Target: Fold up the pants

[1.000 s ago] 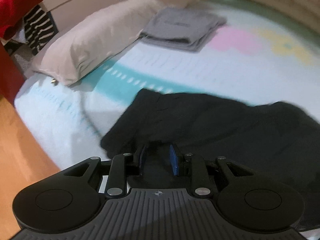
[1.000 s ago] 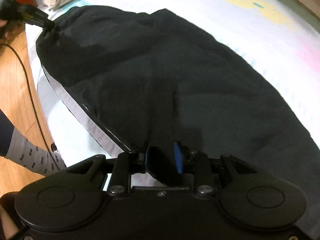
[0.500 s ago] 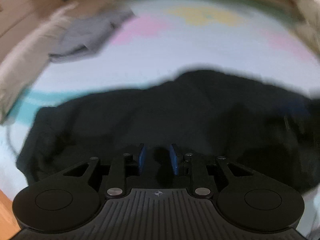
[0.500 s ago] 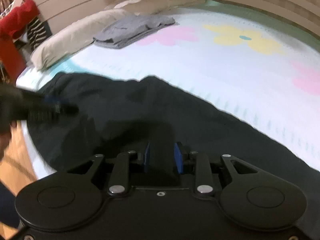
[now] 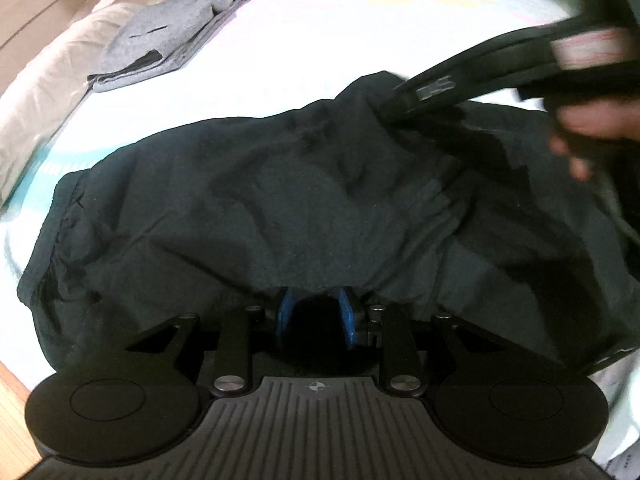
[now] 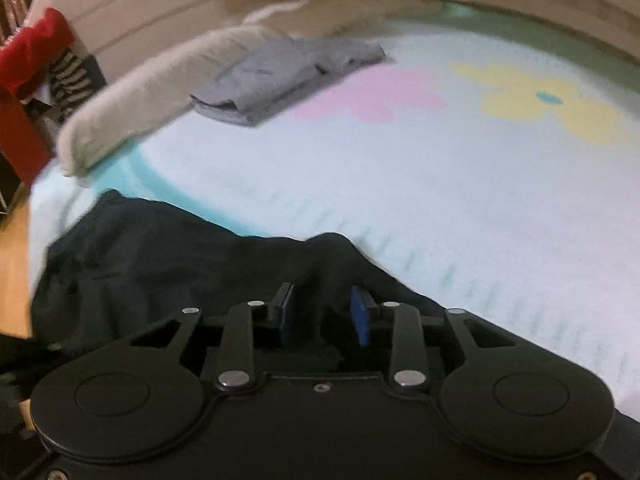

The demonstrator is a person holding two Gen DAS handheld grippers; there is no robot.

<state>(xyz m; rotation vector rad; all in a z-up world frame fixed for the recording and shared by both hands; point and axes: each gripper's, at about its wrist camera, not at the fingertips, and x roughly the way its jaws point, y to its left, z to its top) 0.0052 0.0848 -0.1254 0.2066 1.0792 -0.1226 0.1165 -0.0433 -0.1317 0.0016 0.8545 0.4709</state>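
The black pants (image 5: 304, 200) are lying folded over on the bed (image 5: 320, 52), the left gripper (image 5: 316, 314) pinching bunched cloth at the near edge while the right gripper (image 6: 323, 314) is opening, so letting go and smoothing probably come next.

right gripper (image 6: 322, 310): jaws opening, blue pads apart, black cloth below | black pants (image 6: 168, 264): spread over near edge of bed (image 6: 460, 208) | folded grey garment (image 6: 288, 76): well beyond, beside pillow (image 6: 160, 100) | red cloth (image 6: 32, 48): far left
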